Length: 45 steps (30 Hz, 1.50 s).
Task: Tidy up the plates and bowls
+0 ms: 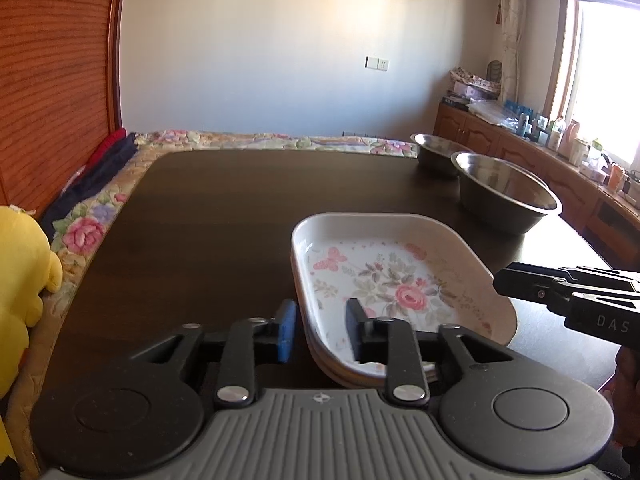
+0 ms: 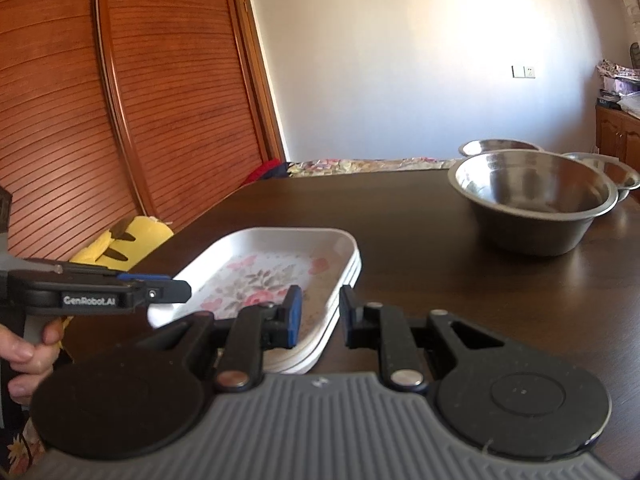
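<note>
A stack of white rectangular plates [image 1: 400,280] with a pink flower print lies on the dark wooden table [image 1: 220,220]. My left gripper [image 1: 320,330] is open, its fingers either side of the stack's near left rim. My right gripper [image 2: 320,316] is open too, with the right rim of the plates [image 2: 260,264] between its fingers. Each gripper shows in the other's view: the right one [image 1: 500,280] at the far rim, the left one [image 2: 184,292] over the plates. A large steel bowl [image 1: 508,196] [image 2: 532,200] stands behind the plates, with a smaller one [image 1: 438,152] [image 2: 500,146] farther back.
A third steel bowl [image 2: 616,176] peeks out at the right. A yellow plush toy [image 1: 20,280] sits on the floral quilt [image 1: 92,232] left of the table. A wooden slatted door [image 2: 120,100] is behind it. A sideboard with bottles [image 1: 560,148] lines the window wall. A hand [image 2: 24,352] holds the left gripper.
</note>
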{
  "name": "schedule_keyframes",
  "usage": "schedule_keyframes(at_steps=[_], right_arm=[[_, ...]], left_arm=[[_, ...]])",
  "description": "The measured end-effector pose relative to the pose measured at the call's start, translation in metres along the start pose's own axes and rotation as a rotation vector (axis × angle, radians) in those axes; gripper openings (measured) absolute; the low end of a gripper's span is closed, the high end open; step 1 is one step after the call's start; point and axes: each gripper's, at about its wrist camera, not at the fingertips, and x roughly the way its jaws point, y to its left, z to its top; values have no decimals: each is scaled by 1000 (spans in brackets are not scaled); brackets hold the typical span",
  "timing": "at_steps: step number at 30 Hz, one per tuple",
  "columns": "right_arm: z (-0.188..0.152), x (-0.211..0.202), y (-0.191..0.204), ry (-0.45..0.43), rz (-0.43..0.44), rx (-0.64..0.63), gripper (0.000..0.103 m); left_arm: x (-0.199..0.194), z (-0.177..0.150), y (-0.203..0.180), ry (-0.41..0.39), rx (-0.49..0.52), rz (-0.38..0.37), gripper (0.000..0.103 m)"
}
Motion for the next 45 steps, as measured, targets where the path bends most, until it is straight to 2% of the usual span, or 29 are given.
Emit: schedule_keyframes(at_steps=[3,5,8,10,14,16,18,19,20,25,29,31,37,45], right_arm=[[3,-3,-4,-14,-10,2,23],[5,-6,-6,-25,-18,4,31],[8,-11,-12,-43,-35,6,32],[11,-14,-17,-57,-52,4,34],[15,-23,-29,-85,-87,2,46],[18,-27,-36,-98,-109,-3,46],[21,-31,-43,-106,-130,-6,52],[22,-33,-47,-112,-139,-8,60],[23,-35,-51,-121,-149,-10,64],[31,-43,-73,-149,-191,-26,76],[40,-47,-93,-173,-212,-50,98],[43,-48,-101,-188,-225,-71,103],[50,-40,-129,-187,-246,-79,103],[58,-20,-170,-153,-210,-58,103]], left_arm=[[-4,3,-5,-24,20,13,48],[-6,7,-8,-38,26,11,55],[-8,13,-15,-57,34,0,64],[-8,16,-21,-71,44,-4,77],[-6,23,-35,-102,67,-13,87],[-4,27,-43,-115,72,-24,92],[0,29,-50,-123,77,-39,93],[2,31,-55,-126,79,-47,94],[4,32,-59,-128,81,-54,95],[19,41,-80,-127,84,-90,96],[33,51,-100,-122,98,-106,96],[40,56,-110,-120,109,-117,96],[61,71,-134,-121,128,-119,96],[91,84,-152,-103,135,-103,96]])
